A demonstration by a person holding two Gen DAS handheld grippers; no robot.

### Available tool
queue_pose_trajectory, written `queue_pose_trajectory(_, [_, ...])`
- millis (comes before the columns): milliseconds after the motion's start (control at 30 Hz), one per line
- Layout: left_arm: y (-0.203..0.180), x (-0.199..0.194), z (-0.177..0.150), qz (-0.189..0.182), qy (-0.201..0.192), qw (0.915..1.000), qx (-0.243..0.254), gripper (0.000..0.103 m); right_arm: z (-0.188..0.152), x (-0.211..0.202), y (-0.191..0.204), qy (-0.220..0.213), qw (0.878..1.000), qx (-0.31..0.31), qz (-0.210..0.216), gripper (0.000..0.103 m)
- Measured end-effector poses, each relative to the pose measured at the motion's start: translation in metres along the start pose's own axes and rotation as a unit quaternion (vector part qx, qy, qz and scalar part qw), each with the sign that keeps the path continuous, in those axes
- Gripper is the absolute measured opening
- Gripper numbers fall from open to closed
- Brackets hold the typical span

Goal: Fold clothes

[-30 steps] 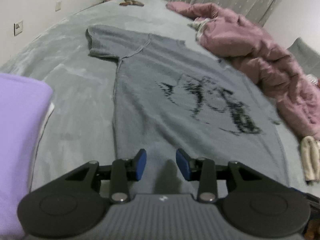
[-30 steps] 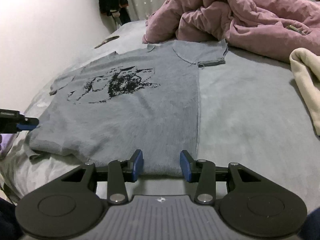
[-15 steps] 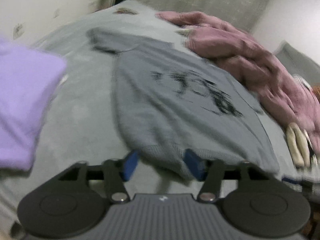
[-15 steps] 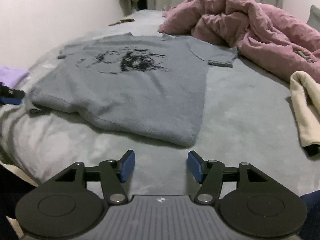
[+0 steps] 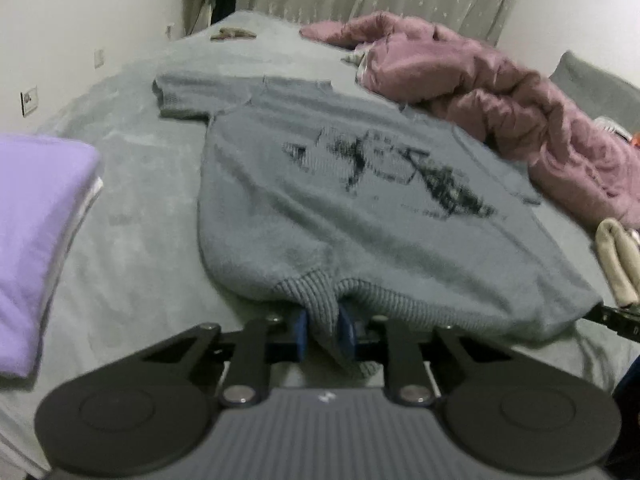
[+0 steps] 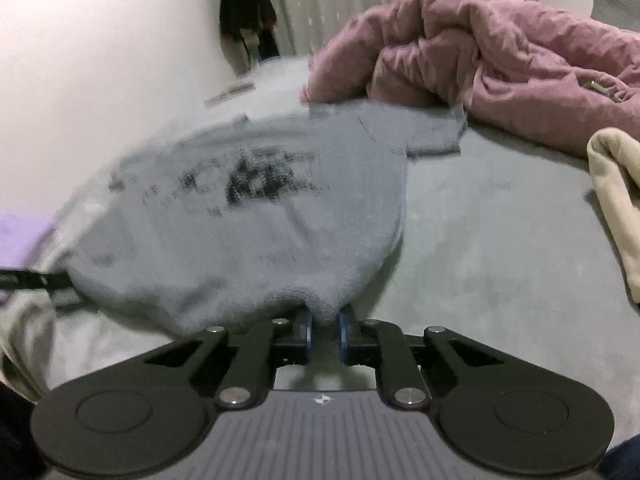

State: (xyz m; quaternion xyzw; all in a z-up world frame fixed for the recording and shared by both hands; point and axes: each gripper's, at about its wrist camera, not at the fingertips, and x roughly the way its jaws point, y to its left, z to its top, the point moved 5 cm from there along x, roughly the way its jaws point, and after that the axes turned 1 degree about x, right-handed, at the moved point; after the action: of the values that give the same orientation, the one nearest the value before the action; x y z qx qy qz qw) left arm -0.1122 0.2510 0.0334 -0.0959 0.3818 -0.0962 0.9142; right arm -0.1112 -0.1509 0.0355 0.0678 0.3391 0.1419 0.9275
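Note:
A grey knitted short-sleeved sweater (image 5: 360, 208) with a black print lies face up on the grey bed cover (image 5: 132, 216), its ribbed hem nearest to me. My left gripper (image 5: 323, 332) is closing, and its blue pads pinch a fold of the hem near the left corner. In the right wrist view the sweater (image 6: 248, 232) is blurred. My right gripper (image 6: 326, 330) is also closing, with the hem's right corner bunched between its pads. Each gripper's tip shows at the edge of the other's view.
A folded purple garment (image 5: 36, 220) lies left of the sweater. A crumpled pink duvet (image 6: 500, 60) is heaped behind and to the right, touching the sweater's far sleeve. A cream garment (image 6: 616, 200) lies at the right. Walls and a curtain border the bed.
Both grippers stood open before the hem half a second ago; now each has closed on it. The hem is bunched and lifted at both pinched spots.

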Motion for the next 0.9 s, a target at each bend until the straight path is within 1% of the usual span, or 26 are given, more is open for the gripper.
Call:
queue_pose_trajectory(67, [0.004,-0.009,0.006,-0.013,-0.016,0.9998,-0.006,0.016,0.01,-0.007,0.001,-0.018,1.0,0.008,0.022,0.014])
queue_pose_trajectory(167, [0.009,-0.013,0.013,-0.03,-0.025,0.9989,-0.024,0.016,0.026,-0.01,0.001,-0.025,0.998,0.018,0.056,0.012])
queue_pose_trajectory(233, [0.013,-0.012,0.018,-0.031,-0.027,0.9986,-0.034,0.015,0.039,-0.006,-0.002,-0.028,0.997,0.031,0.07,0.008])
queue_pose_trajectory(333, [0.015,-0.007,0.024,-0.032,-0.028,0.9983,-0.04,0.016,0.058,0.0,-0.005,-0.032,0.994,0.05,0.091,0.007])
queue_pose_trajectory(367, [0.016,-0.004,0.026,-0.032,-0.026,0.9984,-0.04,0.016,0.062,0.005,-0.006,-0.029,0.994,0.052,0.09,0.007])
queue_pose_trajectory(433, [0.017,0.003,0.029,-0.026,-0.019,0.9987,-0.04,0.016,0.067,0.021,-0.008,-0.012,0.996,0.045,0.073,0.007])
queue_pose_trajectory(533, [0.016,0.015,0.034,-0.015,-0.009,0.9992,-0.037,0.016,0.062,0.034,-0.012,0.006,0.997,0.049,0.054,0.008])
queue_pose_trajectory(567, [0.017,0.018,0.036,-0.013,-0.007,0.9992,-0.037,0.016,0.057,0.031,-0.015,0.005,0.997,0.055,0.055,0.011])
queue_pose_trajectory(600, [0.017,0.02,0.037,-0.011,-0.006,0.9992,-0.038,0.016,0.052,0.028,-0.018,0.003,0.997,0.061,0.057,0.019])
queue_pose_trajectory(633, [0.018,0.022,0.039,-0.011,-0.005,0.9991,-0.041,0.016,0.047,0.025,-0.021,0.001,0.996,0.067,0.059,0.024])
queue_pose_trajectory(667, [0.019,0.025,0.04,-0.01,-0.004,0.999,-0.044,0.015,0.041,0.021,-0.024,-0.001,0.996,0.069,0.058,0.036])
queue_pose_trajectory(700, [0.02,0.027,0.042,-0.009,-0.002,0.9989,-0.047,0.016,0.036,0.014,-0.025,-0.006,0.996,0.067,0.054,0.044])
queue_pose_trajectory(733, [0.022,0.03,0.043,-0.007,0.001,0.9987,-0.051,0.016,0.032,0.007,-0.025,-0.011,0.997,0.064,0.05,0.046])
queue_pose_trajectory(800, [0.024,0.034,0.045,-0.002,0.005,0.9983,-0.057,0.015,0.029,-0.002,-0.02,-0.017,0.997,0.052,0.056,0.053])
queue_pose_trajectory(867, [0.028,0.039,0.046,0.001,0.009,0.9978,-0.065,0.015,0.025,0.002,-0.01,-0.003,0.998,0.023,0.059,0.058])
queue_pose_trajectory(900, [0.028,0.04,0.046,0.002,0.01,0.9977,-0.067,0.015,0.023,0.005,-0.004,0.005,0.998,0.008,0.06,0.058])
